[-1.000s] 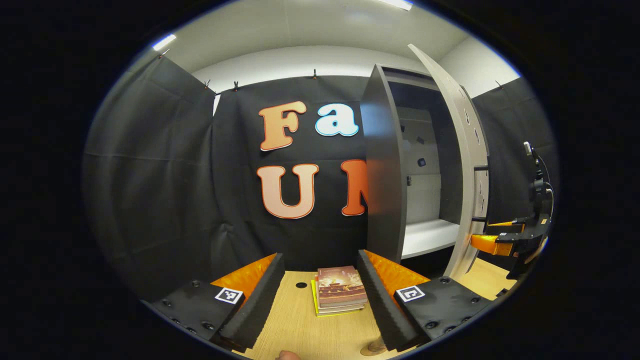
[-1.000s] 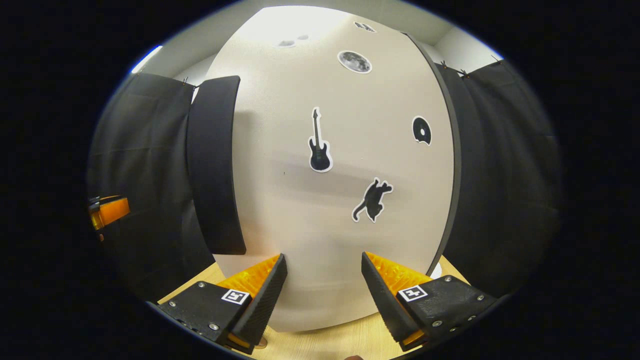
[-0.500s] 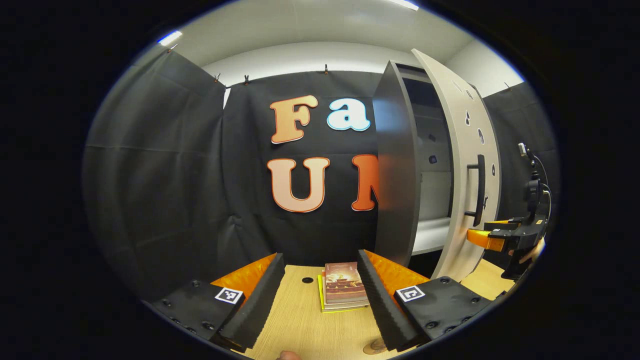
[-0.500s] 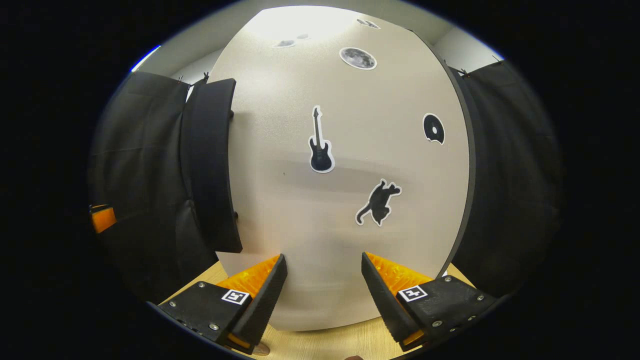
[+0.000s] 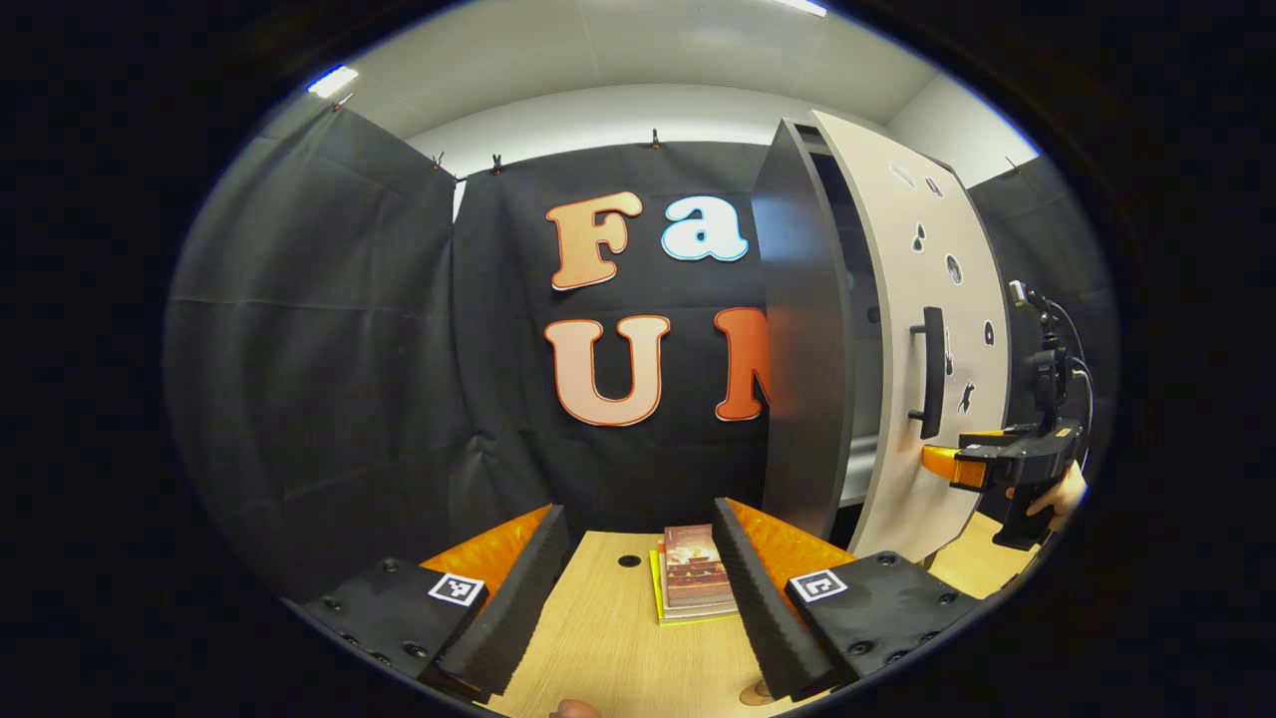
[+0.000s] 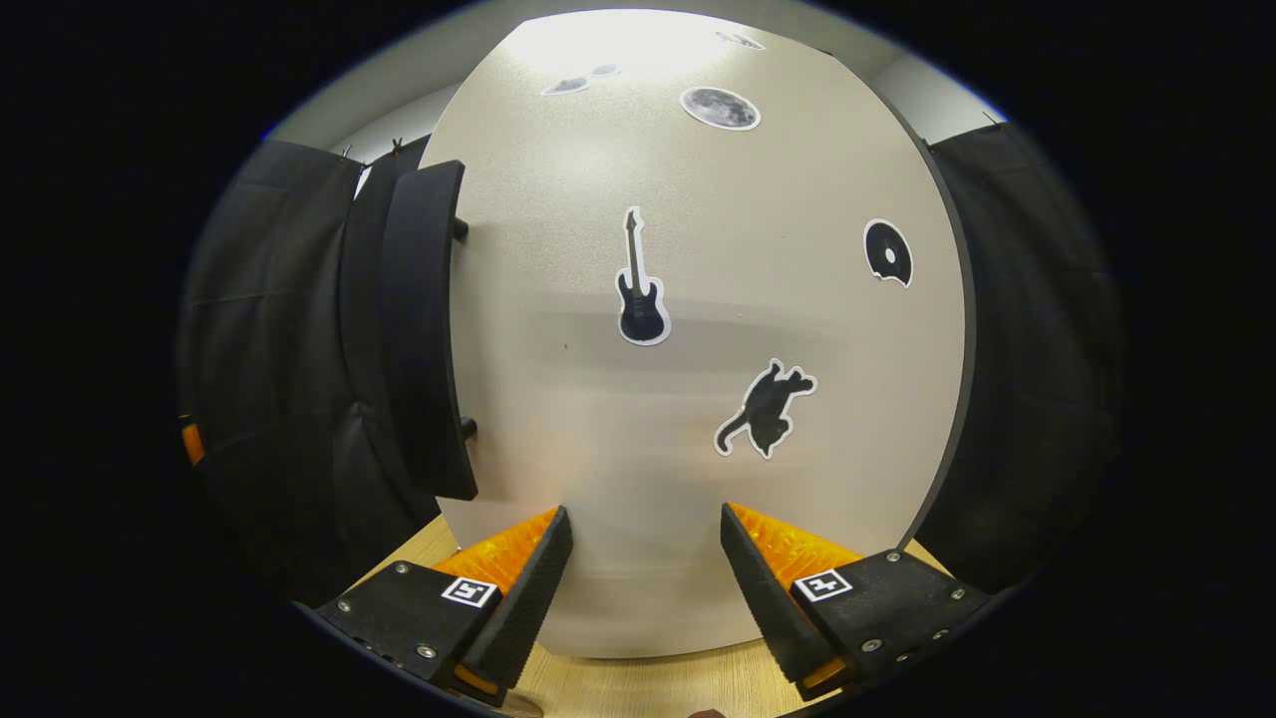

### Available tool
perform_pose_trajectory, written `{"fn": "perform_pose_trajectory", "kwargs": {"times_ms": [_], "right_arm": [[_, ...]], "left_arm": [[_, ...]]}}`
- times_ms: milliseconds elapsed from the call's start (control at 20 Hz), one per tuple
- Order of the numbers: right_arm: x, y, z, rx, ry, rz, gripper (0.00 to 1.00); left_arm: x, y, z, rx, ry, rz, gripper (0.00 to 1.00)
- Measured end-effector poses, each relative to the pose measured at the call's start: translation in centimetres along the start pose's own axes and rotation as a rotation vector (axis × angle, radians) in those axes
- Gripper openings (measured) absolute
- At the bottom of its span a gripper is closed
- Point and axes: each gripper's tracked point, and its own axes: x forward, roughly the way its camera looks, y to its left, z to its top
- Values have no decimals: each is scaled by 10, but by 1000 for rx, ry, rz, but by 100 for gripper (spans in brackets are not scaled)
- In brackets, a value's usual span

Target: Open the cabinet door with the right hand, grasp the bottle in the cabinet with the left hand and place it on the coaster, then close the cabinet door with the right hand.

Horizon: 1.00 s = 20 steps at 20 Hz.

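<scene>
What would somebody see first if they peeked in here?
Probably the big pale cabinet door right in front of the right gripper, with a guitar sticker and a cat sticker on it. In the left gripper view, a stack of books lies on the wooden table.

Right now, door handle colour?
Black, against the pale grey door; handle shows best in the right gripper view.
</scene>
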Motion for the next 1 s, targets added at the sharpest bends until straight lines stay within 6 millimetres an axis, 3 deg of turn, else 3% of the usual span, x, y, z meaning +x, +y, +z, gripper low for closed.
{"fn": "perform_pose_trajectory", "kwargs": {"times_ms": [1000], "right_arm": [[9, -1, -1, -21, 13, -93, 93]], "left_arm": [[-8, 9, -11, -30, 50, 45, 95]]}}
